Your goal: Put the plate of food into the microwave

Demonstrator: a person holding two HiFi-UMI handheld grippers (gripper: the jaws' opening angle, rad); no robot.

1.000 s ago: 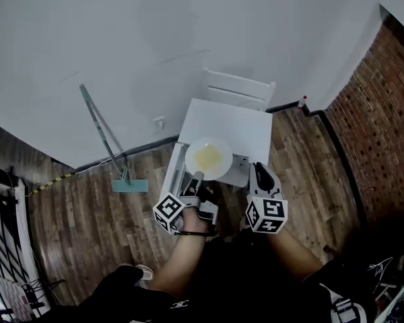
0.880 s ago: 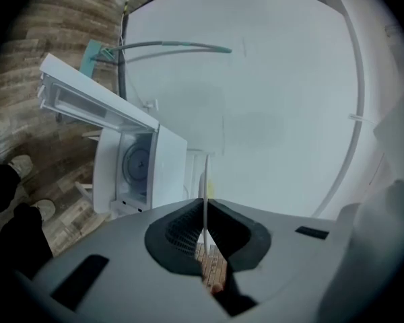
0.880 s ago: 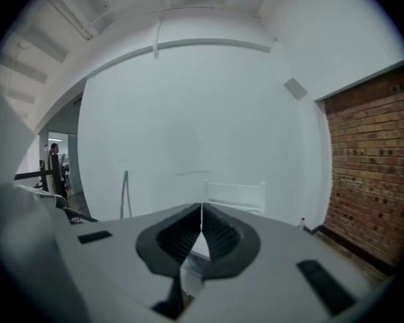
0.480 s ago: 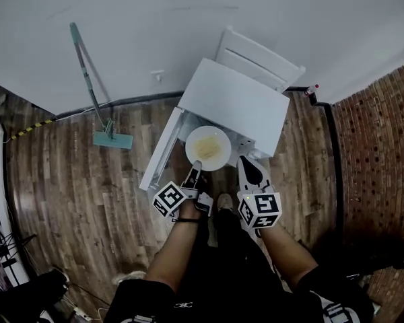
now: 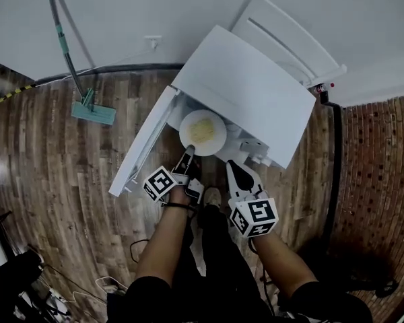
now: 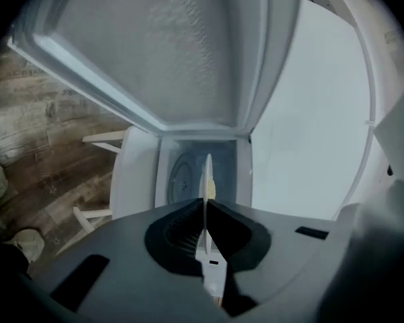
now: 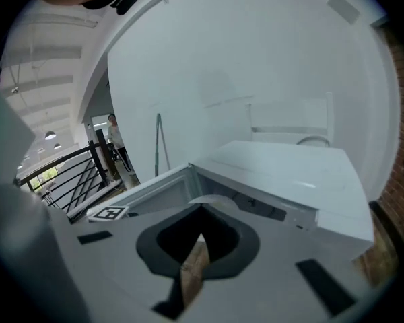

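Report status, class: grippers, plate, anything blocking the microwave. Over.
Left gripper shut on plate rim; right gripper shut, empty. Plate at the microwave opening, not yet inside. Door open, nothing in the way.

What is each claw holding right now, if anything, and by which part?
The left claw holds the plate of food by its near rim, pinched between its jaws. The right claw holds nothing; its jaws are together.

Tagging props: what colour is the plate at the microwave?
The plate is white, with pale yellow food on it; the head view shows it best.
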